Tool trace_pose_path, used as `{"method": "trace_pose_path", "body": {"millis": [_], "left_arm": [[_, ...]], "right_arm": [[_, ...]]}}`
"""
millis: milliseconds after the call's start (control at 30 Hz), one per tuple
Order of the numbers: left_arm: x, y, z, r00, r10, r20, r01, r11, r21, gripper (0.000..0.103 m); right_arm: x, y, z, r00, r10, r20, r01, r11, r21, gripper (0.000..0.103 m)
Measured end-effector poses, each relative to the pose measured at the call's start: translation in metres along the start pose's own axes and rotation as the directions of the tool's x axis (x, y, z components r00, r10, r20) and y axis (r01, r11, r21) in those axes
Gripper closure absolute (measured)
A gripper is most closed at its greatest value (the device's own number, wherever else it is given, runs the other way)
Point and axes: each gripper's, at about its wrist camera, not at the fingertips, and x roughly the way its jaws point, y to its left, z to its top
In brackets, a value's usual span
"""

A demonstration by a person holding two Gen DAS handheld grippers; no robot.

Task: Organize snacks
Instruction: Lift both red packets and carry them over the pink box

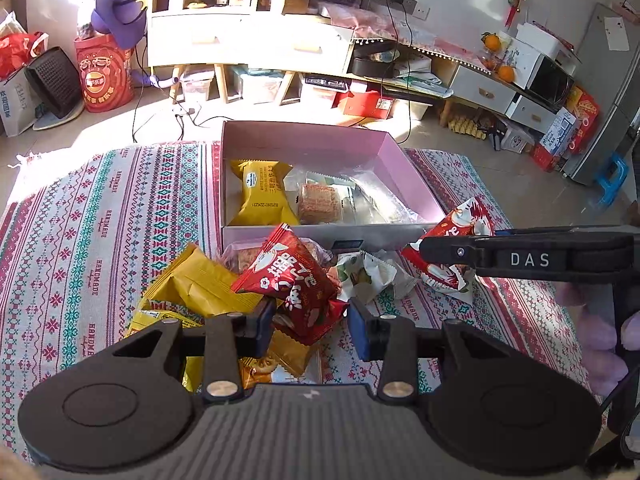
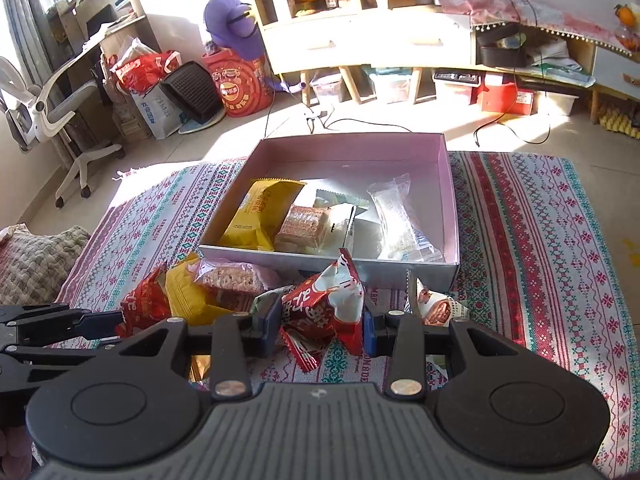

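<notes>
A patterned woven cloth (image 1: 92,216) covers the bench, its red and teal bands running out to every edge; on it sits a shallow pink box (image 2: 448,184), open at the top, holding a yellow snack packet (image 2: 256,212), a clear-wrapped wafer block (image 2: 306,222) and a long clear packet (image 2: 396,216) lying side by side; just in front of the box's near wall a loose heap of snacks lies on the cloth, among them yellow packets (image 1: 204,284) and a clear-wrapped cereal bar (image 2: 230,278); the left gripper (image 1: 312,326) is held low and level over the heap, its jaws apart on either side of a red snack packet (image 1: 292,280), the blue pads near the wrapper but not visibly pressing it; the right gripper (image 2: 318,326) reaches in level from the right, jaws closed against both sides of a red-and-white snack packet (image 2: 326,300), which stands tilted above the cloth just short of the box; beside it lies a small white packet (image 2: 434,306).
</notes>
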Motion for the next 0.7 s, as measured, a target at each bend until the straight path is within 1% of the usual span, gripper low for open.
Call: {"method": "trace_pose_path", "body": {"millis": [233,400,500,567,700], "left_arm": [[0.018,-0.008,0.02,1.0,-0.002,0.024,0.002,1.0,0.007,0.058],[0.039,-0.013,0.035,1.0,0.002,0.018,-0.002,1.0,0.017,0.058],[0.053,-0.015,0.045,1.0,0.01,0.029,-0.011,0.999,0.043,0.058],[0.062,-0.015,0.051,0.999,0.0,0.034,-0.001,0.999,0.046,0.058],[0.083,-0.016,0.059,0.999,0.001,0.038,-0.003,0.998,0.056,0.058]], "right_arm": [[0.007,-0.025,0.014,0.999,-0.005,0.051,0.002,0.998,0.061,0.067],[0.023,-0.044,0.021,0.997,0.012,0.073,-0.02,0.994,0.111,0.067],[0.031,-0.058,0.022,0.996,0.036,0.085,-0.051,0.982,0.182,0.067],[0.036,-0.065,0.023,0.994,0.051,0.095,-0.072,0.968,0.239,0.067],[0.046,-0.071,0.025,0.993,0.057,0.105,-0.085,0.954,0.288,0.067]]}}
